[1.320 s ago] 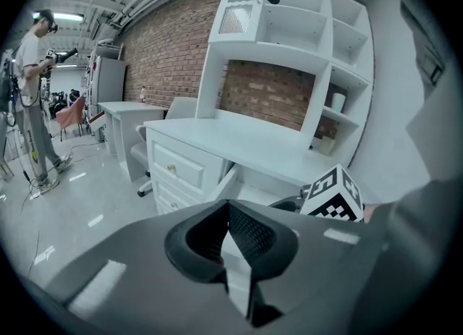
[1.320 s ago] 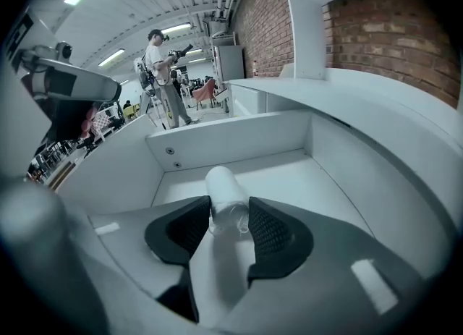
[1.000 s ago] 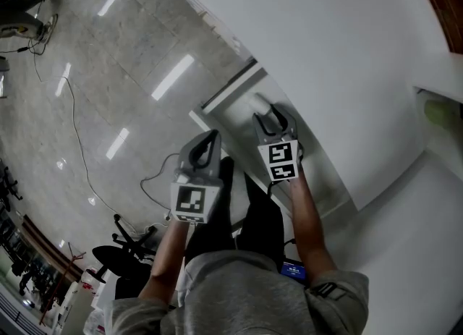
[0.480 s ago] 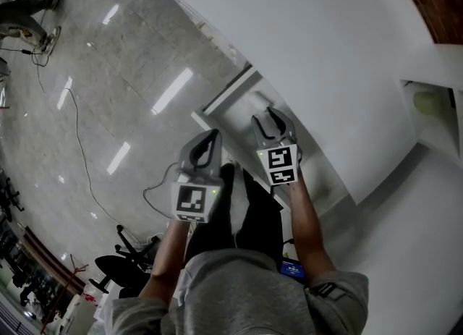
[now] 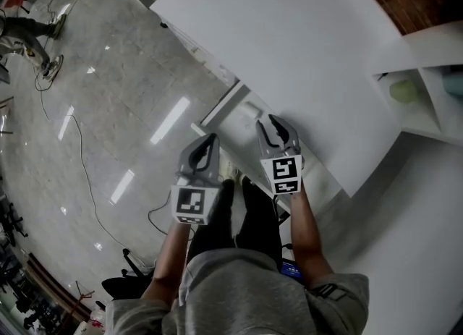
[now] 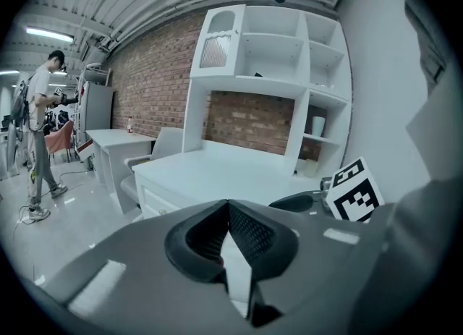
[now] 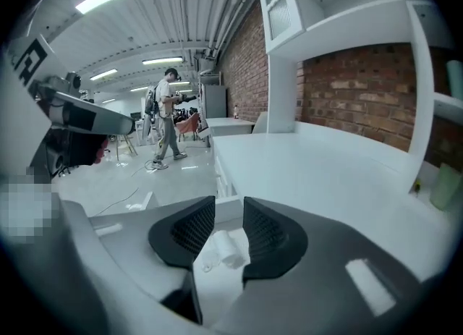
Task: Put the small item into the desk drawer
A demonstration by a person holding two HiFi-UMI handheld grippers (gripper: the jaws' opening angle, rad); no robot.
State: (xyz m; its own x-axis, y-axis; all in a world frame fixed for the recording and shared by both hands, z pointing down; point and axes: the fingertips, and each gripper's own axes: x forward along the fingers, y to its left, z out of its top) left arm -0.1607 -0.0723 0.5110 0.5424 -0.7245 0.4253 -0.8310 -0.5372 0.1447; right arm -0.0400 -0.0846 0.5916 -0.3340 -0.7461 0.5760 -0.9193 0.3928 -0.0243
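Step in hand: placing stage, near its end by my reading. Small item (image 7: 230,248), a pale rolled piece with a thin loop or string at one side, lies on the floor of the open drawer (image 5: 226,105), which stands pulled out from under the white surface (image 5: 289,44).

Right hand-held gripper (image 7: 229,214): poised over the drawer, jaws at a middling gap and closing. The item shows in the gap below them in the right gripper view, but neither pad presses on it. I judge it released, not held. Whether the tips are level with the item or above it, I cannot tell.

Left hand-held gripper (image 6: 228,210): jaw tips meet, nothing between them. In the head view it sits beside the right one, outside the drawer on the floor side, doing no work.

Progress: the main goal looks met, since the item rests inside the drawer. The drawer is open.

Next move, as a judgement:
1. Lift the right hand-held gripper straight out of the drawer, keeping the closing jaws clear of the item and its string so nothing gets dragged along.
2. If the task wants the drawer closed, put 1 of the 2 hand-held grippers against the drawer front and push it evenly under the surface.

Risk: the loose string may snag on a pad during the lift.
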